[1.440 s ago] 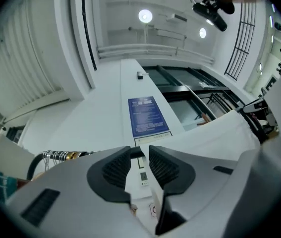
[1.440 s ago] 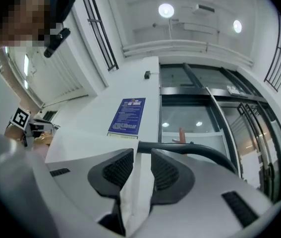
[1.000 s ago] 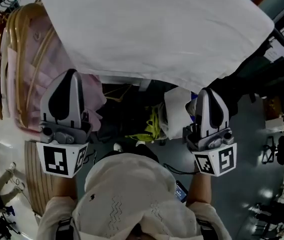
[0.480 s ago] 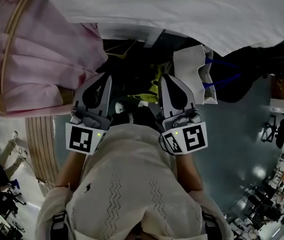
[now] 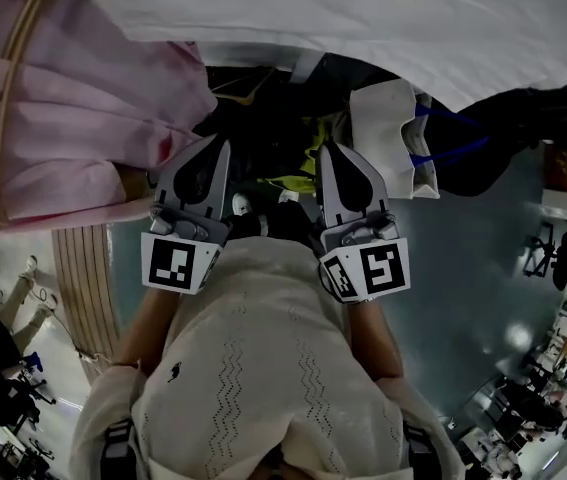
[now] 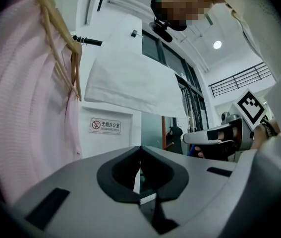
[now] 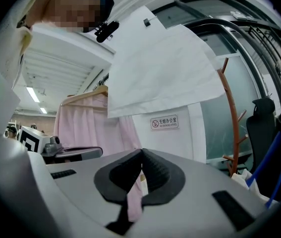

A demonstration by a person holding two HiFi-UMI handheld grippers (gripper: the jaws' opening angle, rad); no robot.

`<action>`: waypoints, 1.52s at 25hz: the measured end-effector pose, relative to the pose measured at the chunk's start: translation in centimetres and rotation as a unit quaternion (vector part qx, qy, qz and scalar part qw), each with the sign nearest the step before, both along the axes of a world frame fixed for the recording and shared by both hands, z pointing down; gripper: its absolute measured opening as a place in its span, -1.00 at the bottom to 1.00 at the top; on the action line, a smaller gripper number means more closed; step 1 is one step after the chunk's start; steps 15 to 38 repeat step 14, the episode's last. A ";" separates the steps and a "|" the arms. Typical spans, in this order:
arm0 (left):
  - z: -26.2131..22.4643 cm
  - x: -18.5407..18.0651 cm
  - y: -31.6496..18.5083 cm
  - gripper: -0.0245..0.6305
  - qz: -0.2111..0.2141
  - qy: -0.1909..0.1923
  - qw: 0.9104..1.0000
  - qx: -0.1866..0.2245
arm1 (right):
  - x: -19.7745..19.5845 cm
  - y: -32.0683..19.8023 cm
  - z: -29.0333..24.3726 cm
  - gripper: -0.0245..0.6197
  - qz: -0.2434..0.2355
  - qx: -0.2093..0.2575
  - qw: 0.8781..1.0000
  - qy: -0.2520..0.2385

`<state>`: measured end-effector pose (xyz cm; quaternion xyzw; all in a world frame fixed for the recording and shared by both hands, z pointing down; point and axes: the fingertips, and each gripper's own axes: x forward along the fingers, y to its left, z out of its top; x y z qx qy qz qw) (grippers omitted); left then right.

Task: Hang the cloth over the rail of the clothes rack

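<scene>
**Tools.** The left tool [image 6: 139, 152] has its jaws pressed together at the tips, with nothing gripped between them. The right tool [image 7: 141, 156] is likewise closed and empty; the pink seen through its gap is a garment in the background. In the head view the left tool [image 5: 215, 148] and the right tool [image 5: 329, 156] sit side by side, near each other, just in front of the person's cream knit top [image 5: 263, 368]. Both point away from the body.

**Cloth.** The white cloth [image 5: 363, 18] spans the top of the head view, beyond both tools and well apart from them. In the left gripper view the cloth [image 6: 130, 78] hangs above the jaws. In the right gripper view it [image 7: 160, 73] also hangs above the jaws, with its lower edge clear of the tool.

**Rail.** A short black length of rail [image 6: 88, 40] shows just beside the cloth's upper left corner. The rest lies under the cloth, so the contact between the two cannot be confirmed.

**Surroundings.** A pink garment [image 5: 73, 98] on a wooden hanger [image 6: 63, 53] hangs to the left of the cloth. A wall sign [image 7: 164, 122] sits below the cloth. A brown coat stand [image 7: 229, 108] is to its right.

**Limits.** The cloth's top edge is cut off in the head view. Dark items [image 5: 273, 98] beneath it are too dim to identify.
</scene>
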<state>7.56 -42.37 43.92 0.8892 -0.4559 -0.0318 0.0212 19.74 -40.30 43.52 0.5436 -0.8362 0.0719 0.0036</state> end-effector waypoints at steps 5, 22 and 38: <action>0.2 0.5 0.1 -0.89 -0.007 0.005 1.000 -0.004 | 0.0 0.0 0.3 -0.87 0.001 -0.005 1.000 0.003; 0.8 -0.2 0.2 -0.89 -0.001 -0.029 1.000 0.005 | -0.1 -0.1 0.7 -0.87 0.003 -0.013 1.000 0.005; 0.8 -0.2 0.2 -0.89 -0.001 -0.029 1.000 0.005 | -0.1 -0.1 0.7 -0.87 0.003 -0.013 1.000 0.005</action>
